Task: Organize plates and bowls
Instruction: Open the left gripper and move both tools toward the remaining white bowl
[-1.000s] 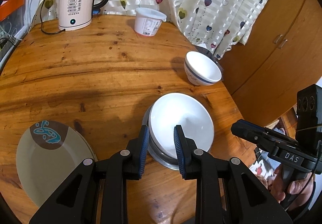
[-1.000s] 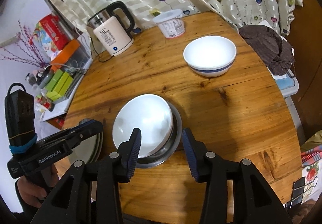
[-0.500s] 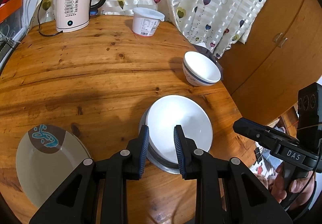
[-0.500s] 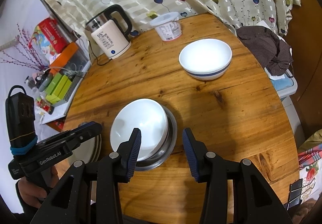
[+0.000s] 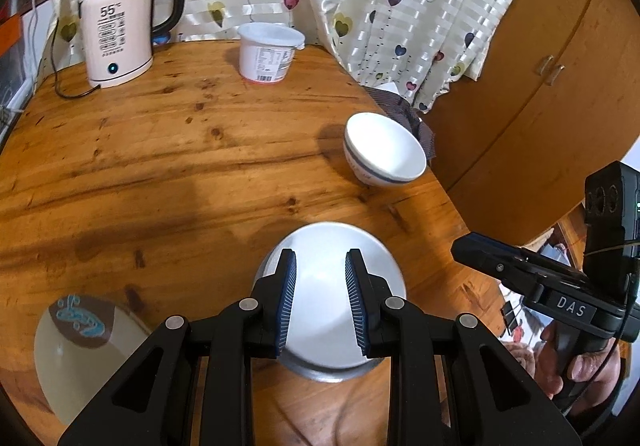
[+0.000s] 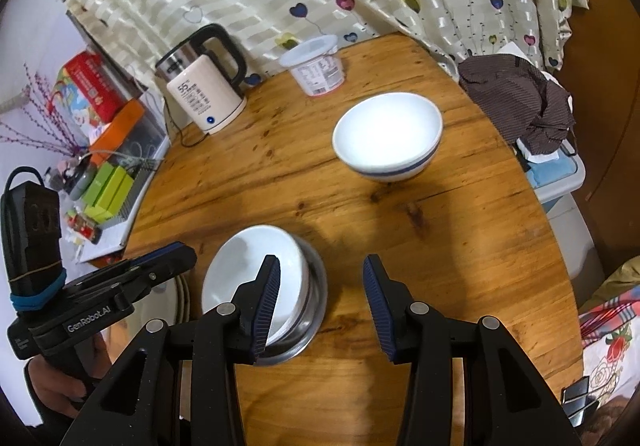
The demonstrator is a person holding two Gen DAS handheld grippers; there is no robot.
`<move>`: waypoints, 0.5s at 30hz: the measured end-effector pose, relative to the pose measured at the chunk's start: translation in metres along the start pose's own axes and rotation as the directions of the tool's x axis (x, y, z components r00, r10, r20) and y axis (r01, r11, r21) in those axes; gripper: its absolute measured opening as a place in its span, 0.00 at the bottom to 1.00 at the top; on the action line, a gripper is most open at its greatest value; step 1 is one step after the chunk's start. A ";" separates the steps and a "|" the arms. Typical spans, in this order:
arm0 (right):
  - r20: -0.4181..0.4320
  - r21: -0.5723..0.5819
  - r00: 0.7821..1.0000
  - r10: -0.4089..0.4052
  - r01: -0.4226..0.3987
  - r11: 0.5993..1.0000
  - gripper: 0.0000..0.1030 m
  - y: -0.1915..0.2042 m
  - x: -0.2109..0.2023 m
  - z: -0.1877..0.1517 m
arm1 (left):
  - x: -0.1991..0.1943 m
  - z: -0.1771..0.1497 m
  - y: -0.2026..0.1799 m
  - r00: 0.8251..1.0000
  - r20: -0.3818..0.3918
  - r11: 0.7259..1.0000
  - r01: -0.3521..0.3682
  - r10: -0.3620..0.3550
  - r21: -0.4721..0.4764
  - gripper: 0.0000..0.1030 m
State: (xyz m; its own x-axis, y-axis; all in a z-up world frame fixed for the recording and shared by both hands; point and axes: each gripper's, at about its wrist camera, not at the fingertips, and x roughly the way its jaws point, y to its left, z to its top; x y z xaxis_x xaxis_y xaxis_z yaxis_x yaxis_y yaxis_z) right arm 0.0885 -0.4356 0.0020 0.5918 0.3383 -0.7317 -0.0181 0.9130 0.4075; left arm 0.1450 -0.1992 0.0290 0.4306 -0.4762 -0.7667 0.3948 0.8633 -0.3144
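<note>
A white bowl [image 5: 320,278] sits nested in a metal bowl [image 5: 332,374] near the front of the round wooden table [image 5: 160,165]. My left gripper [image 5: 320,298] hovers over that stack, open, with nothing pinched. A white bowl with a blue stripe [image 5: 384,149] stands alone near the right edge. A beige plate with a brown and blue pattern [image 5: 80,358] lies at the front left. In the right wrist view my right gripper [image 6: 322,298] is open above bare wood just right of the nested bowls [image 6: 248,262]. The striped bowl [image 6: 388,137] lies beyond it.
A pink electric kettle [image 5: 120,25] with its cord and a white plastic tub [image 5: 268,53] stand at the back by the curtain. Dark cloth [image 6: 520,101] is heaped off the table's right side. A wooden cupboard [image 5: 540,85] is to the right, and boxes [image 6: 108,185] to the left.
My left gripper has drifted to the right and now sits centred over the nested bowls. The right gripper has barely shifted. Neither gripper's jaws have changed.
</note>
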 end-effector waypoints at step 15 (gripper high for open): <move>0.035 0.033 0.999 -0.038 0.037 0.999 0.42 -0.025 0.011 0.031 | 0.036 0.045 -0.013 0.999 -0.045 0.999 0.029 -0.028 0.034 0.26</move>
State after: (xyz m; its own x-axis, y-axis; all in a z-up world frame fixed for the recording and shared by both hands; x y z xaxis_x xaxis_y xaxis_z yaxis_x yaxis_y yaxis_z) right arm 0.1199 -0.4620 0.0007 0.6196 0.2952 -0.7273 0.0300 0.9170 0.3978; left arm 0.1917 -0.2351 0.0309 0.3826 -0.4920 -0.7821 0.4346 0.8428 -0.3175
